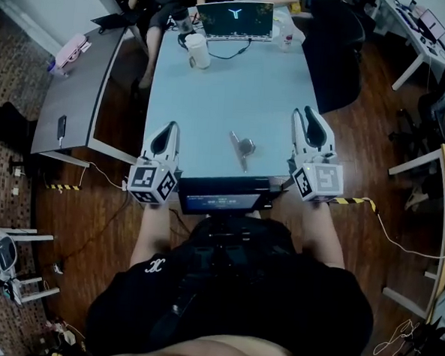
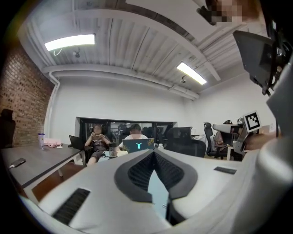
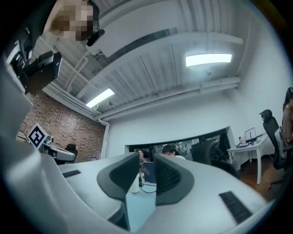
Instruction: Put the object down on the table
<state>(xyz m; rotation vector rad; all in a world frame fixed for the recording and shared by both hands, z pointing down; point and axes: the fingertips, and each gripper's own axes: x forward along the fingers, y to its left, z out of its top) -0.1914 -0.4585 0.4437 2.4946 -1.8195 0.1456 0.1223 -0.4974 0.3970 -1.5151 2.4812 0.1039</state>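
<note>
A small shiny metal utensil (image 1: 242,147), shaped like a spoon, lies on the pale blue table (image 1: 235,91) near its front edge, and neither gripper touches it. My left gripper (image 1: 165,137) hovers at the table's front left corner; in the left gripper view its jaws (image 2: 153,153) meet at the tips with nothing between them. My right gripper (image 1: 308,124) is over the front right corner, to the right of the utensil. In the right gripper view the right gripper (image 3: 146,158) shows a narrow gap between its pads, and that gap holds nothing.
At the table's far end stand a laptop (image 1: 234,20), a white cup (image 1: 197,50) and a dark tumbler (image 1: 183,20), with people seated behind. A grey side table (image 1: 77,89) carrying a phone (image 1: 61,128) stands at the left. A black chair (image 1: 332,52) is at the right. A dark screen device (image 1: 223,196) sits at the front edge.
</note>
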